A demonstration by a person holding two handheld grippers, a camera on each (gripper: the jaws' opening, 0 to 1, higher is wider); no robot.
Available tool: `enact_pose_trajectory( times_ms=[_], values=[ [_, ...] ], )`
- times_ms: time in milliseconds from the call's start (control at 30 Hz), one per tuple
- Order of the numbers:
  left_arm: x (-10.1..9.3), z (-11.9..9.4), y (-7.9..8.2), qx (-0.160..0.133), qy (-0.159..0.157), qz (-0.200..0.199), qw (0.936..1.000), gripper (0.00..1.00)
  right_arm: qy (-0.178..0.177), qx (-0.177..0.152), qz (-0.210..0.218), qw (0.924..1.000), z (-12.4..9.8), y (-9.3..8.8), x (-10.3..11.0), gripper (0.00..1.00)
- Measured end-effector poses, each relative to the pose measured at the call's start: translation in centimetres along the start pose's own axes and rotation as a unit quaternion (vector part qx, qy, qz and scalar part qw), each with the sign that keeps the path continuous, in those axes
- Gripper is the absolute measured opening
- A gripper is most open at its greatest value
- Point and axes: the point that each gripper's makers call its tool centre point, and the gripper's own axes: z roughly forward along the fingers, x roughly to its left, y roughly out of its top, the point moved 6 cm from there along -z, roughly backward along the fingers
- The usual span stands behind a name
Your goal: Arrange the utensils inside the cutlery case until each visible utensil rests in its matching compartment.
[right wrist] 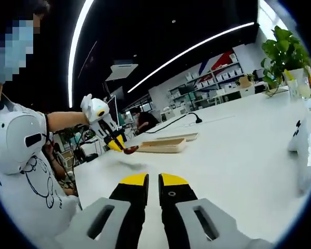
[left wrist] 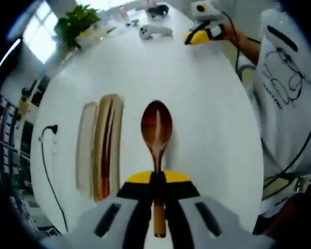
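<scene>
My left gripper (left wrist: 157, 179) is shut on the handle of a dark wooden spoon (left wrist: 156, 126), whose bowl points forward over the white table. To the spoon's left lies the long wooden cutlery case (left wrist: 108, 145) with a dark slim utensil inside, and a pale lid (left wrist: 85, 148) rests beside it. In the right gripper view, the left gripper (right wrist: 114, 141) holds the spoon (right wrist: 129, 150) in the air just short of the case (right wrist: 163, 146). My right gripper (right wrist: 153, 181) hovers low over the table, jaws together with nothing between them. It appears far off in the left gripper view as the right gripper (left wrist: 199, 36).
A potted plant (left wrist: 78, 23) and a white controller (left wrist: 155, 31) stand at the table's far end. A black cable (left wrist: 47, 155) runs along the left edge. The person (left wrist: 285, 83) stands at the right side. A white object (right wrist: 303, 148) lies at the right.
</scene>
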Motion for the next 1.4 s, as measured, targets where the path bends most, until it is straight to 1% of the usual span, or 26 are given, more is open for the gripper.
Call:
enact_pose_trajectory(
  times_ms=[33,67,133,167,200,267,300,333,400,433,467,500,600,633,667,733,767,867,900,933,1000,1033,1133,1300,1333,1400],
  values=[
    [0.4,-0.3,0.1,0.01,-0.007,0.0,0.9999,0.05,-0.003,-0.001,0.001,1.0,-0.2,-0.1,0.0,0.06],
    [1.4,-0.6,0.2,0.012,0.016,0.009,0.9998,0.05,-0.006,-0.003,0.002,1.0,-0.4,-0.1,-0.2,0.06],
    [2.2,-1.0,0.6,0.011,0.012,0.004,0.9998,0.05,-0.011,-0.008,0.009,0.9999,-0.8,-0.2,-0.3,0.05],
    [2.9,-1.3,0.9,0.006,0.027,0.004,0.9996,0.05,-0.014,-0.012,0.012,0.9998,-0.9,-0.3,-0.4,0.04],
    [3.5,-1.6,1.2,0.007,0.026,0.006,0.9996,0.05,-0.016,-0.014,0.014,0.9997,-1.1,-0.3,-0.5,0.04],
    [4.7,-2.0,1.6,0.006,0.043,0.014,0.999,0.05,-0.019,-0.015,0.018,0.9995,-1.4,-0.4,-0.6,0.04],
    [5.1,-2.1,1.7,0.008,0.041,0.012,0.9991,0.05,-0.021,-0.014,0.019,0.9995,-1.6,-0.5,-0.6,0.04],
    [5.6,-2.2,1.8,0.006,0.05,0.016,0.9986,0.05,-0.022,-0.013,0.019,0.9995,-1.7,-0.5,-0.6,0.04],
    [6.0,-2.2,1.9,0.008,0.045,0.004,0.999,0.05,-0.024,-0.012,0.018,0.9995,-1.9,-0.6,-0.6,0.04],
    [6.3,-2.1,2.0,0.003,0.047,0.007,0.9989,0.05,-0.025,-0.012,0.017,0.9995,-2.0,-0.6,-0.7,0.04],
    [6.5,-1.9,2.1,0.008,0.04,0.007,0.9991,0.05,-0.026,-0.012,0.018,0.9994,-2.1,-0.6,-0.7,0.04],
    [6.7,-1.8,2.1,0.009,0.049,0.016,0.9986,0.05,-0.028,-0.014,0.019,0.9993,-2.2,-0.6,-0.8,0.04],
    [7.5,-1.5,1.9,0.012,0.044,0.011,0.9989,0.05,-0.03,-0.018,0.023,0.9992,-2.4,-0.6,-0.9,0.04],
    [7.3,-1.2,1.9,0.008,0.021,-0.014,0.9997,0.05,-0.029,-0.019,0.025,0.9991,-2.4,-0.6,-0.9,0.04],
    [7.9,-1.0,2.0,0.002,0.028,-0.019,0.9994,0.05,-0.029,-0.019,0.027,0.999,-2.4,-0.7,-0.9,0.04],
    [8.6,-0.7,2.1,0.003,0.028,-0.01,0.9996,0.05,-0.028,-0.018,0.029,0.999,-2.3,-0.8,-0.9,0.04],
    [9.0,-0.5,2.2,0.002,0.036,-0.004,0.9993,0.05,-0.029,-0.018,0.029,0.999,-2.3,-0.8,-1.0,0.04],
    [9.8,0.0,2.5,-0.005,0.034,0.008,0.9994,0.05,-0.032,-0.019,0.029,0.9989,-2.4,-0.8,-1.0,0.04],
    [9.7,0.3,2.6,-0.009,0.02,-0.005,0.9997,0.05,-0.034,-0.019,0.03,0.9988,-2.5,-0.8,-1.1,0.04],
    [9.8,0.5,2.8,-0.016,0.019,-0.009,0.9996,0.05,-0.037,-0.02,0.031,0.9986,-2.6,-0.8,-1.1,0.04],
    [9.6,1.0,3.0,-0.017,0.011,0.016,0.9997,0.05,-0.042,-0.019,0.034,0.9983,-2.8,-1.0,-1.3,0.03],
    [9.7,1.3,2.8,-0.008,0.017,0.032,0.9993,0.05,-0.044,-0.019,0.035,0.9982,-2.9,-1.0,-1.4,0.03],
    [9.6,2.4,2.4,-0.001,0.007,0.04,0.9992,0.05,-0.048,-0.016,0.041,0.9979,-3.0,-1.3,-1.5,0.03],
    [10.0,4.0,2.2,0.0,0.0,0.037,0.9993,0.05,-0.051,-0.011,0.041,0.9978,-2.8,-1.0,-1.7,0.03],
    [10.2,4.4,2.1,-0.001,-0.003,0.025,0.9997,0.05,-0.051,-0.011,0.036,0.998,-2.9,-0.8,-1.6,0.03],
    [10.5,5.1,1.9,-0.004,-0.005,0.019,0.9998,0.05,-0.05,-0.015,0.034,0.9981,-3.1,-0.6,-1.4,0.03]
  ],
)
